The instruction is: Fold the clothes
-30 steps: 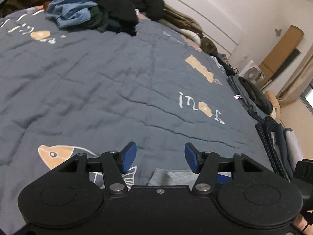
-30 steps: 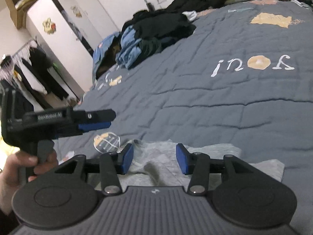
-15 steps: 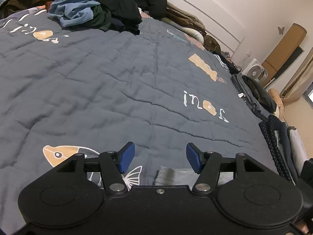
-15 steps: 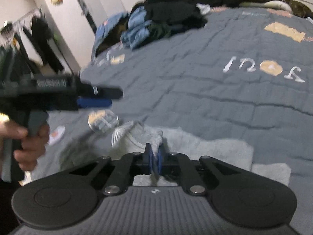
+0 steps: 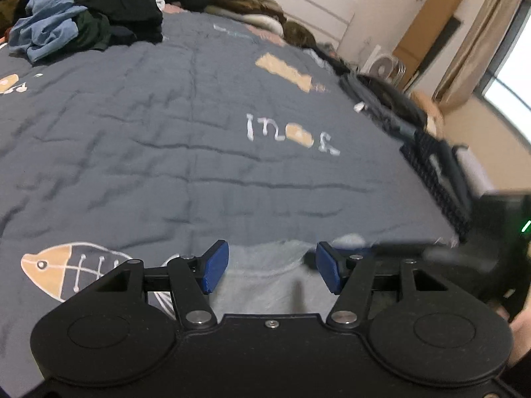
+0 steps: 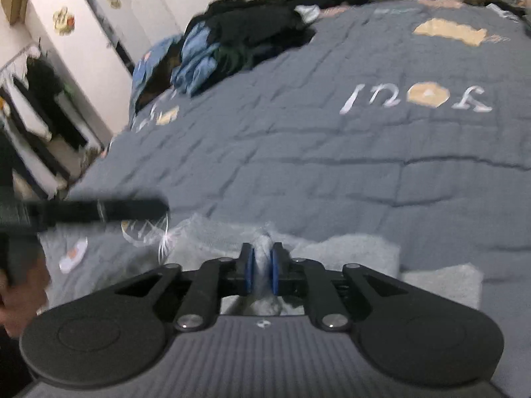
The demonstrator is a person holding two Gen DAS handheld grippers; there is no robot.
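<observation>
A light grey garment [image 5: 265,282] lies crumpled at the near edge of a dark grey quilt [image 5: 199,132]. My left gripper [image 5: 272,267] hovers over it, open, with nothing between its blue pads [image 5: 215,265]. In the right wrist view the same garment [image 6: 358,252] spreads to the right. My right gripper [image 6: 262,265] pinches a raised fold of it between its pads [image 6: 248,267], and its jaws are opening slightly. The left gripper [image 6: 99,210] shows as a blurred black bar at the left, held by a hand [image 6: 20,298].
A pile of dark and blue clothes [image 5: 93,16] sits at the far side of the bed. More clothes [image 5: 431,165] hang along the bed's right edge, with a fan [image 5: 385,64] beyond. A white wardrobe [image 6: 83,33] and a clothes rack [image 6: 43,99] stand to the left.
My right gripper went from open to pinched on a fold of the grey garment and lifted it a little. My left gripper slid right over the garment and rolled, staying open.
</observation>
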